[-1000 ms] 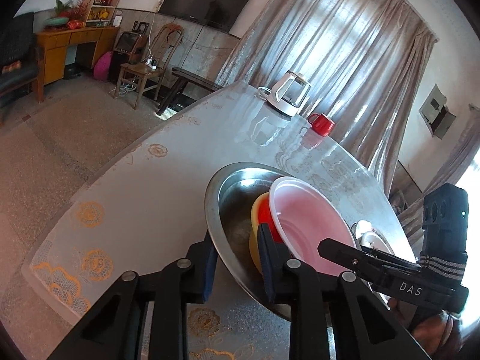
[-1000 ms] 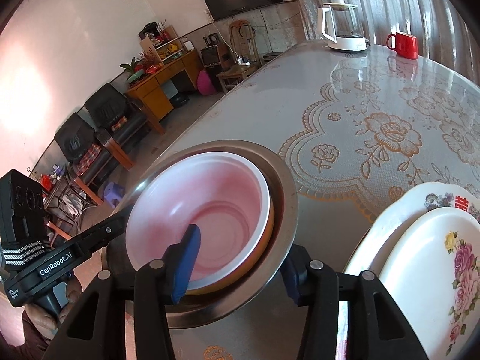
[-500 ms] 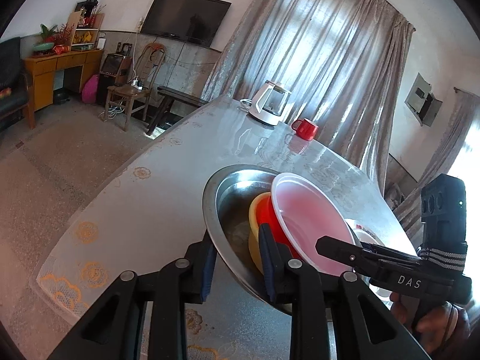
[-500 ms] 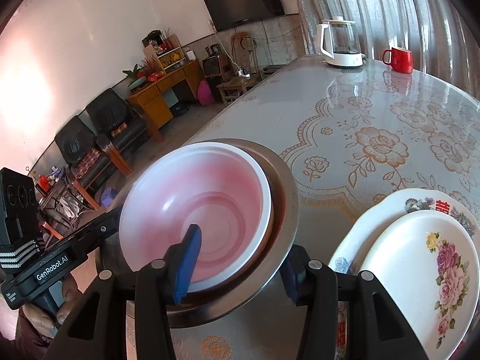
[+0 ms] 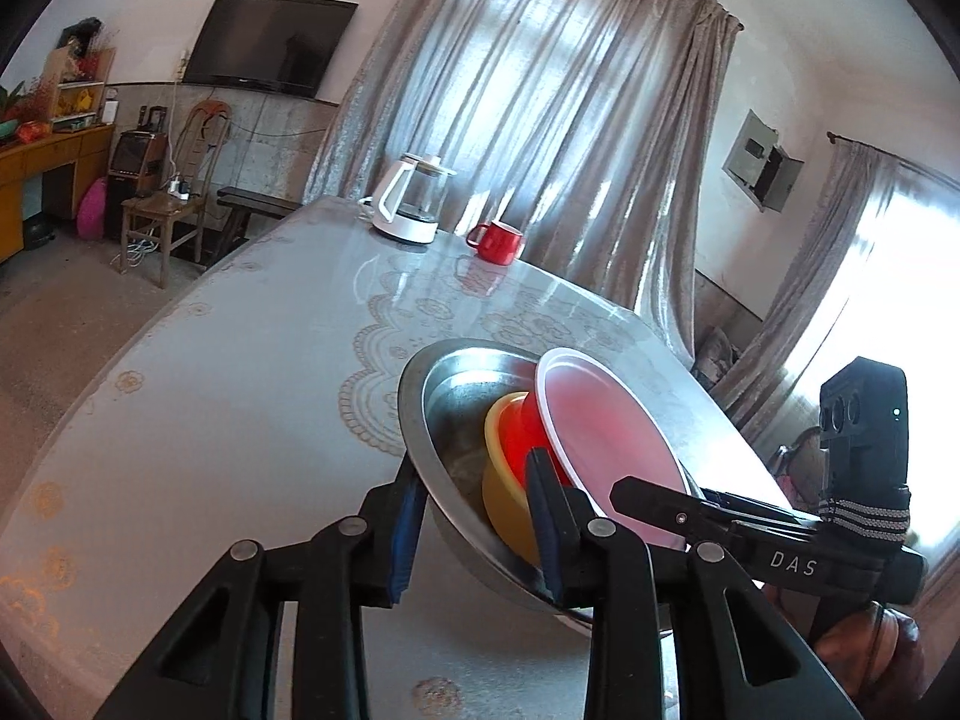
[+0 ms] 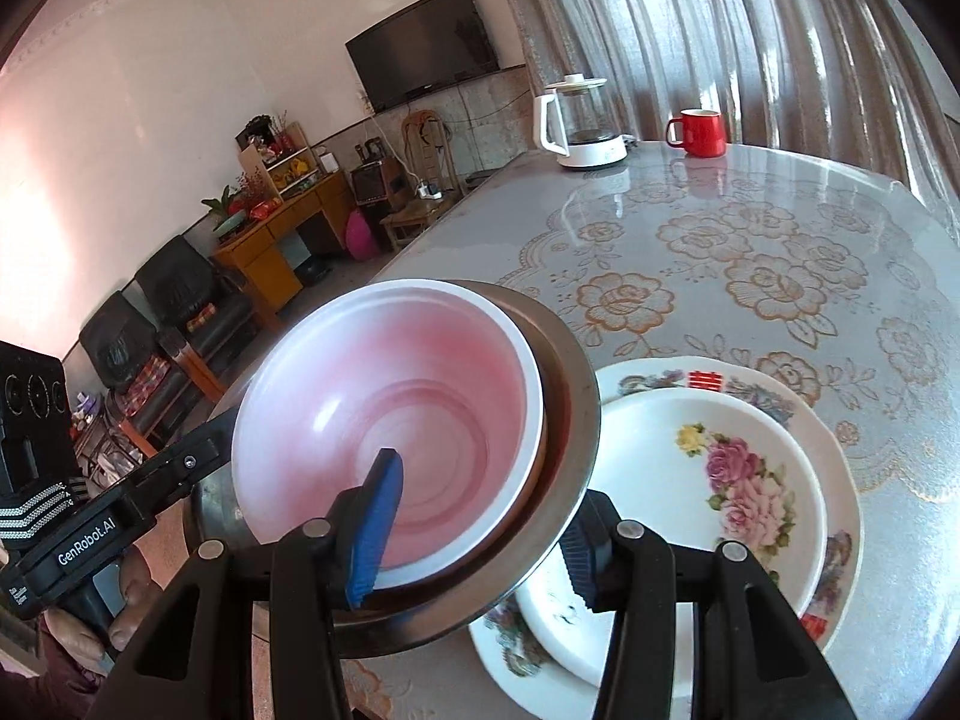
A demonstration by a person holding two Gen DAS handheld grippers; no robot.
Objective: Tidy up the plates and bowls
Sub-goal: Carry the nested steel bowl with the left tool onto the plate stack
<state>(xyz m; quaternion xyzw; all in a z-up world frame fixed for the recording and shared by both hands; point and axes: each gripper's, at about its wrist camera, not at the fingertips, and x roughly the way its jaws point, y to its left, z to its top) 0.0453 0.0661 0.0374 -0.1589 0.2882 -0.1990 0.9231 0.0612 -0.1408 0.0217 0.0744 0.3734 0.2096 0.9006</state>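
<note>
Though just widened, pinches round steel basin (image 5: pixel 456 384) wall in left hand-held gripper (image 5: pixel 474 480); clamps rim plus glossy pink bowl (image 6: pixel 408 384) in right hand-held gripper (image 6: pixel 480 504).

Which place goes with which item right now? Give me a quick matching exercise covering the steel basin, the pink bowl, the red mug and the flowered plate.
Things:
1. steel basin
2. pink bowl
3. red mug
4. flowered plate

Places:
A. beside the white kettle at the table's far end
B. lying on a larger patterned plate
C. rim between the jaws of both the left gripper and the right gripper
D. nested on top of the bowls inside the basin

Pairs: 1-C, 2-D, 3-A, 4-B
</note>
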